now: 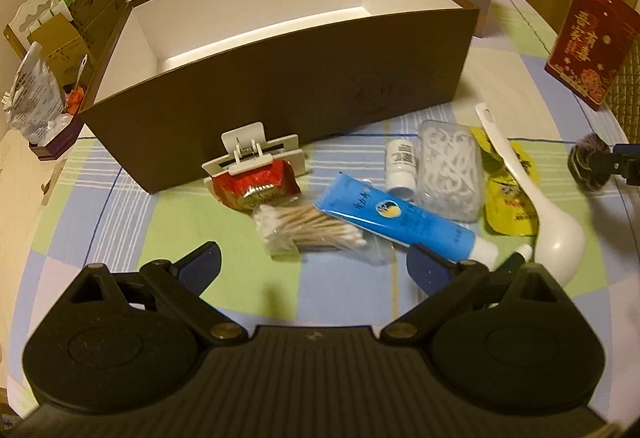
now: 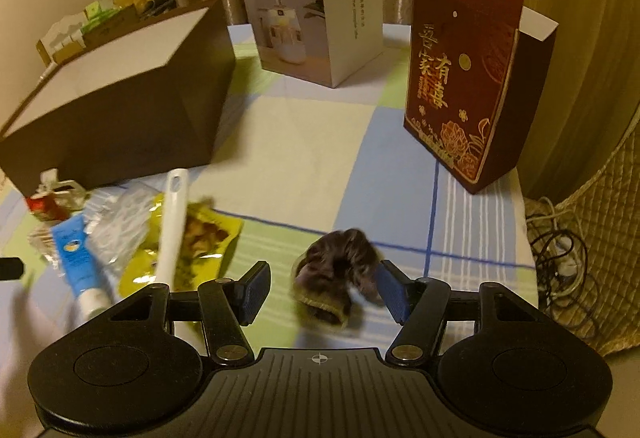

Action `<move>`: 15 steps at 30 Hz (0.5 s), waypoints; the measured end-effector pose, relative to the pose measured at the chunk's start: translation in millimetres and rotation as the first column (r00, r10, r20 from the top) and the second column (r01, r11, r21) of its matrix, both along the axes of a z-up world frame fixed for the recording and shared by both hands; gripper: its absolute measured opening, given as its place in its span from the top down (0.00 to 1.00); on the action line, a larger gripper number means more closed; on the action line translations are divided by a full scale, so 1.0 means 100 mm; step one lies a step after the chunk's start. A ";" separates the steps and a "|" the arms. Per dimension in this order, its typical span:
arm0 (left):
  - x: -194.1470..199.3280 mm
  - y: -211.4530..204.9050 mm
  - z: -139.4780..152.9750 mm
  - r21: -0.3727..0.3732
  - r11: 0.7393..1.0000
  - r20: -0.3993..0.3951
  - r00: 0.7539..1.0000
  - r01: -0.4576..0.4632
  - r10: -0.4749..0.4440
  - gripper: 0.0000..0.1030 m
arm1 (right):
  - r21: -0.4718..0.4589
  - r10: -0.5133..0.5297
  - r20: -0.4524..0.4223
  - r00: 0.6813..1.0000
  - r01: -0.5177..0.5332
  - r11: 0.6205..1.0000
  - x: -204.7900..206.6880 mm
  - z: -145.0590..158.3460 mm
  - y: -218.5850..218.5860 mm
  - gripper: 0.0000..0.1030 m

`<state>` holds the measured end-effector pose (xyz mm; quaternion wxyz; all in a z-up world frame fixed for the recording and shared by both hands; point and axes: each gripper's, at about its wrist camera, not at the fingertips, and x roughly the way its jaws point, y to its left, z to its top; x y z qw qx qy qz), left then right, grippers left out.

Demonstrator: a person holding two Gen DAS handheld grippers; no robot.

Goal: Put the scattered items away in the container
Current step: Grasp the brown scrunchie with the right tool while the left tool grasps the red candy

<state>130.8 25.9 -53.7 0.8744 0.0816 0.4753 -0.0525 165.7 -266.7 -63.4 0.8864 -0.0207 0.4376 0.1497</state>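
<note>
An open brown box (image 1: 280, 78) with a white inside stands on the checked cloth; it also shows in the right wrist view (image 2: 120, 110). In front of it lie a beige clip (image 1: 252, 154), a red packet (image 1: 256, 186), a bag of cotton swabs (image 1: 308, 230), a blue tube (image 1: 400, 218), a small white bottle (image 1: 400, 164), a clear box of floss picks (image 1: 450, 170), a yellow snack packet (image 1: 508, 198) and a white spoon (image 1: 532, 198). My left gripper (image 1: 316, 264) is open just before the swabs. My right gripper (image 2: 322, 292) is open around a dark furry scrunchie (image 2: 340, 274).
A white humidifier box (image 2: 316, 14) stands behind the brown box. A dark red gift box (image 2: 460, 78) stands at the right. Packets and small boxes (image 1: 60, 50) crowd the left side. Cables (image 2: 560, 258) hang past the table's right edge.
</note>
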 end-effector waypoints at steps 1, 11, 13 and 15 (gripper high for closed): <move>0.02 0.01 -0.01 0.000 1.000 -0.001 1.000 -0.001 0.001 0.05 | -0.011 0.004 0.000 1.000 -0.004 1.000 0.03 -0.02 0.01 0.36; 0.14 0.16 -0.11 -0.007 1.000 -0.001 1.000 -0.026 0.026 0.06 | -0.058 0.024 -0.023 0.999 -0.025 0.998 0.11 -0.24 0.01 0.66; 0.17 0.20 -0.11 -0.011 0.999 0.005 0.999 -0.038 0.038 0.07 | -0.038 0.015 -0.027 1.000 -0.016 0.999 0.10 -0.24 -0.03 0.69; 0.20 0.24 -0.12 -0.015 0.999 0.014 0.999 -0.050 0.050 0.11 | -0.027 0.006 -0.034 0.999 -0.007 1.000 0.10 -0.22 -0.05 0.69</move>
